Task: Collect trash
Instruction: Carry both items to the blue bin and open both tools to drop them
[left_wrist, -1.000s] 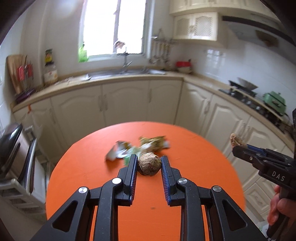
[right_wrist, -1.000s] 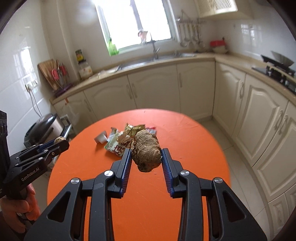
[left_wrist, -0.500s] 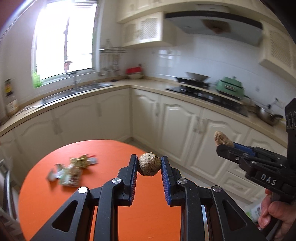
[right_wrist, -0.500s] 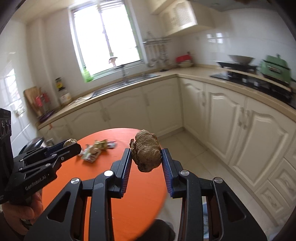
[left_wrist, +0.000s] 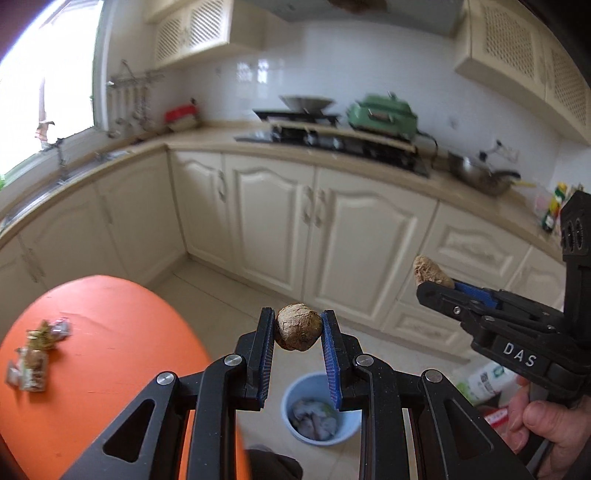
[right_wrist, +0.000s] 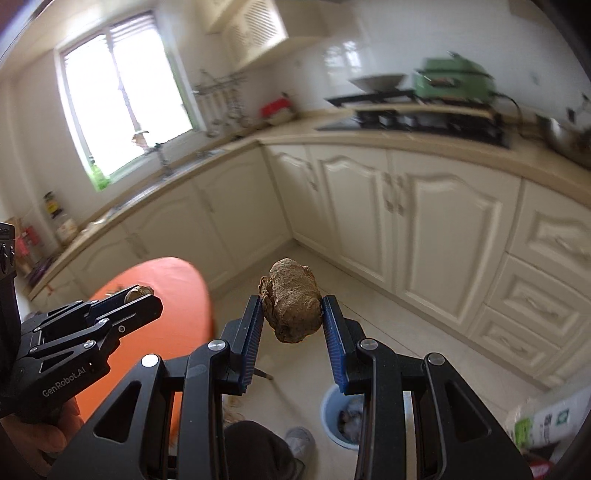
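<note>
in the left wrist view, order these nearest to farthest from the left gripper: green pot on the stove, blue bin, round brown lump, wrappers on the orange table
1. round brown lump, clamped between the left gripper pads.
2. blue bin, on the floor just below.
3. wrappers, left, on the orange table.
4. green pot, on the far counter.

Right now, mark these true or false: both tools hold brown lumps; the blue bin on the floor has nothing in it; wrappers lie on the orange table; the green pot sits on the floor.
Both tools hold brown lumps: true; left tool grips the round lump, right tool the larger lump.
Blue bin has nothing in it: false; trash lies inside.
Wrappers on the orange table: true.
Green pot on the floor: false; it sits by the stove.
</note>
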